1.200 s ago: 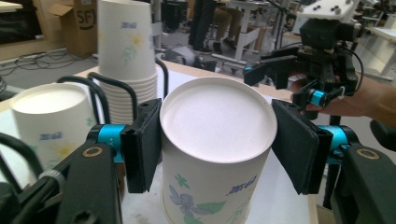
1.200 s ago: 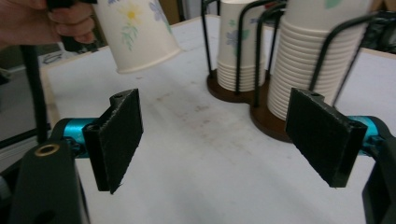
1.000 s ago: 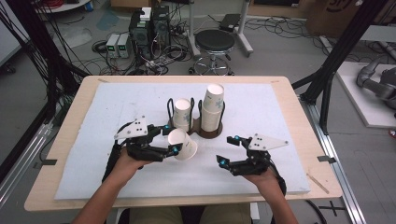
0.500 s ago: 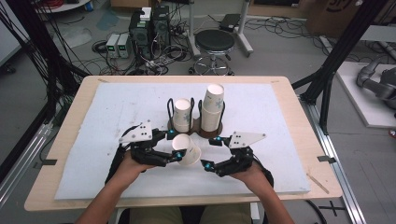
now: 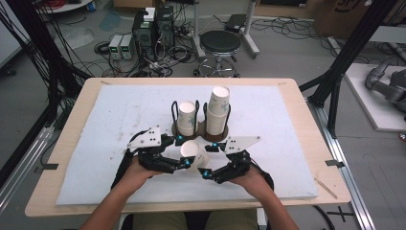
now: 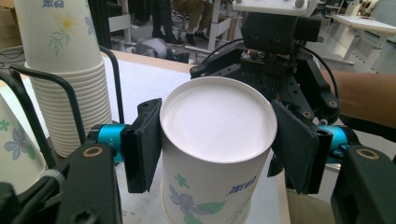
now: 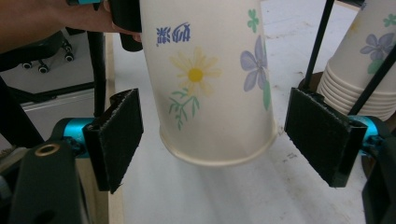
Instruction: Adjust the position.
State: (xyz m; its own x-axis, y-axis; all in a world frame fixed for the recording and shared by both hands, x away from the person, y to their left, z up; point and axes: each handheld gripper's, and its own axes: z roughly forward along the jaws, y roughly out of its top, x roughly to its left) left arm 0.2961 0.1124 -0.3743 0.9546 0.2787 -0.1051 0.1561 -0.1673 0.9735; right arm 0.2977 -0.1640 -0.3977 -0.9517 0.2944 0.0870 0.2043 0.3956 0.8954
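The left gripper (image 5: 184, 163) is clenched on a white flowered paper cup (image 5: 194, 152), held at lower centre of the high view, below the black wire cup rack (image 5: 201, 125). The right gripper (image 7: 224, 140) stands released around its rim; the handover seems half done.

The left gripper (image 5: 184, 152) and the right gripper (image 5: 209, 160) have the same build: a black frame of angular links, with a grey three-cornered plate (image 5: 145, 138) on top that carries several small dark screws. At the lower middle of the high view, short turquoise metal cylinders (image 6: 106, 136) sit where the fingers join the arms. The fingers (image 7: 117, 135) are flat black blocks with a rough, foam-like pad surface. Brass-coloured round bushings (image 6: 92, 151) show on the black links. A black cable (image 5: 119, 167) trails from the left gripper. The person's forearms are bare, and khaki trousers (image 5: 158, 221) show at the bottom edge.
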